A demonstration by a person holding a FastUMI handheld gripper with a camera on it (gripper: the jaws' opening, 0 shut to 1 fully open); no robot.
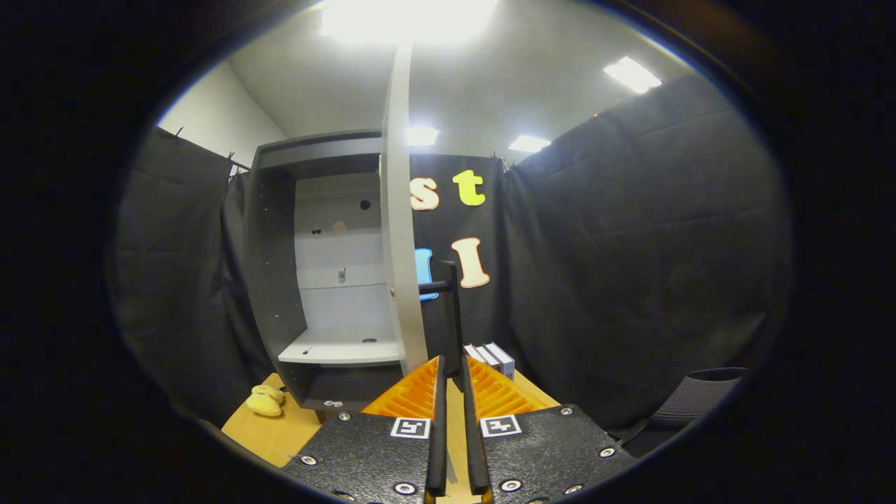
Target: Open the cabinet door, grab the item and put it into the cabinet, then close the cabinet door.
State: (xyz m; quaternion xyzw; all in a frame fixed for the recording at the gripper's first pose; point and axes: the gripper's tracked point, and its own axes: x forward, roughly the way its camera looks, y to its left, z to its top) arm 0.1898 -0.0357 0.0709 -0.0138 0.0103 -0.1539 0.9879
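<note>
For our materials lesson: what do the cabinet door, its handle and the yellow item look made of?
Cabinet door: painted board, probably; smooth, matte, pale grey. Handle, gripped by the gripper jaws: seemingly dark metal or plastic; thin, rigid bar. Yellow item: likely plush; soft, lumpy.

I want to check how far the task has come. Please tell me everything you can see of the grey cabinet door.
The grey cabinet door is a tall, flat, smooth panel, pale grey, probably laminated board. It stands swung open, seen almost edge-on, at the right side of the grey cabinet on the wooden table. A thin black bar handle stands off its face on a short black post. The gripper has its fingers nearly closed around the handle's lower end; true contact is unclear.
</note>
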